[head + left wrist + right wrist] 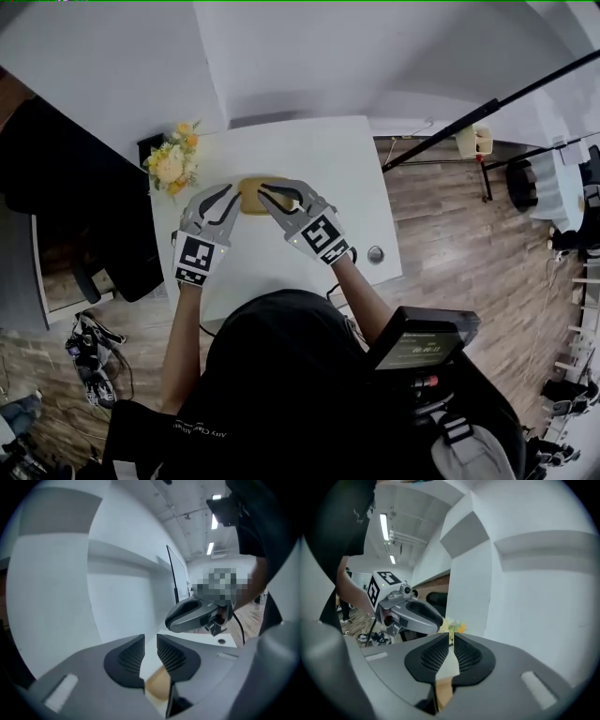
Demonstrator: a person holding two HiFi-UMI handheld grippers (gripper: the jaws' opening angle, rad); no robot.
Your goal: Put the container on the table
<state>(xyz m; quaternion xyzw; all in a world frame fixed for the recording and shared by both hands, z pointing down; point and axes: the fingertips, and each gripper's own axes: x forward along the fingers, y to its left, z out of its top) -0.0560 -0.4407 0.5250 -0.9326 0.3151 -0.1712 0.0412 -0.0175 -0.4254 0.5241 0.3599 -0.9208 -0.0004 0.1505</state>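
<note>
**Container lies between both gripper tips**

The tan container [251, 197] appears to rest on the far half of the table [319, 150], its long axis running across the table's width. The left gripper [234, 194] is at its left end and the right gripper [266, 195] at its right, equally near. Both pairs of jaws stand slightly apart with bare pads; tan shows low in each gap, apparently unpinched
</note>
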